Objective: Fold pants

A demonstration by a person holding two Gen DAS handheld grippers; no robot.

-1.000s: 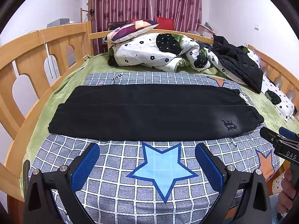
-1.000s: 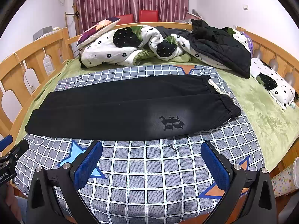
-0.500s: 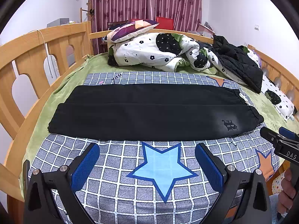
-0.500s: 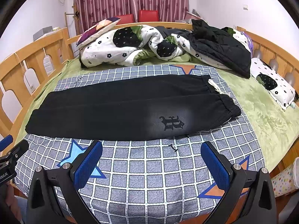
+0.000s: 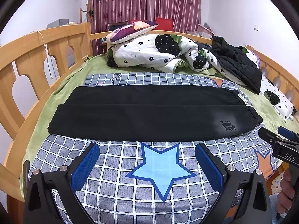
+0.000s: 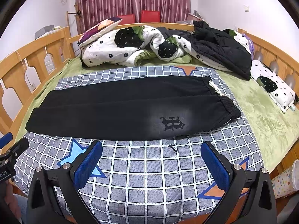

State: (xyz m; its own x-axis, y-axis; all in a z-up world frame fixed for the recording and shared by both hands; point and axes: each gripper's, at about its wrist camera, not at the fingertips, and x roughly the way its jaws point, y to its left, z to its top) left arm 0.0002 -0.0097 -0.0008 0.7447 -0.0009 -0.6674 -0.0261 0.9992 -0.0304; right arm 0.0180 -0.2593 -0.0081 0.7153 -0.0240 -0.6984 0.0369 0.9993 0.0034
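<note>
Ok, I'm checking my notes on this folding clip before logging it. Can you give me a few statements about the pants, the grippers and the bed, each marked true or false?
1. The black pants lie flat across the checked blanket, waistband toward the right. True.
2. The left gripper is shut on a pant leg. False: it is open, short of the pants, holding nothing.
3. The right gripper is open and empty. True.
4. The printed logo is near the ankle end. False: it sits near the waistband end.
5. The black jacket lies on top of the pants. False: it lies farther back, against the flowered quilt, apart from them.
</note>
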